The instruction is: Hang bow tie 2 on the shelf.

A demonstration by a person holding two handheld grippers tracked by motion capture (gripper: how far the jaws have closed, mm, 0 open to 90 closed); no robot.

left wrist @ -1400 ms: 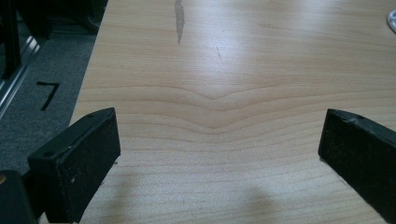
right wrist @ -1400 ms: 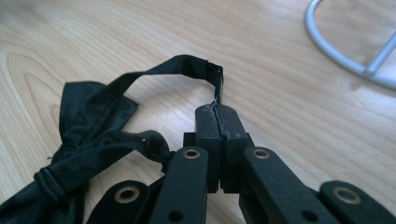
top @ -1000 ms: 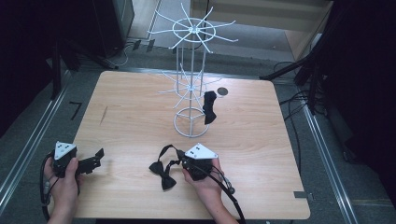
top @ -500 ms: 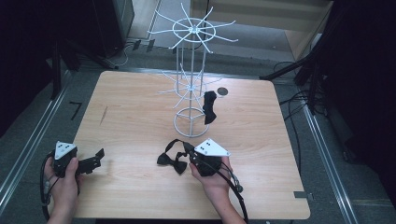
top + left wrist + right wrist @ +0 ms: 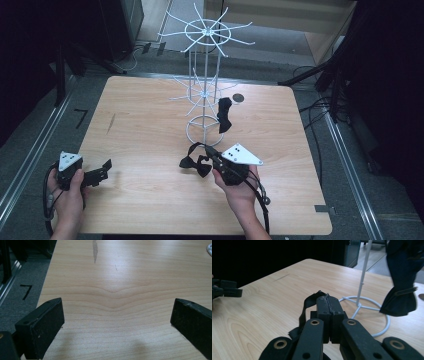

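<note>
A white wire rack (image 5: 205, 75) stands at the middle of the wooden table (image 5: 140, 125). One black bow tie (image 5: 224, 115) hangs from a lower arm of the rack. My right gripper (image 5: 213, 155) is shut on the strap of a second black bow tie (image 5: 196, 164), which dangles to its left, in front of the rack's base ring. In the right gripper view the jaws (image 5: 328, 301) pinch the strap (image 5: 305, 305), with the hanging bow tie (image 5: 403, 290) at the far right. My left gripper (image 5: 103, 170) rests open near the front left edge, over bare wood (image 5: 116, 310).
A small dark disc (image 5: 238, 98) lies on the table behind the rack. The rack's base ring (image 5: 384, 322) sits just ahead of my right gripper. Cables and dark stands surround the table on the floor.
My right gripper has risen and moved toward the rack, carrying the bow tie off the table. The left gripper has stayed put.
</note>
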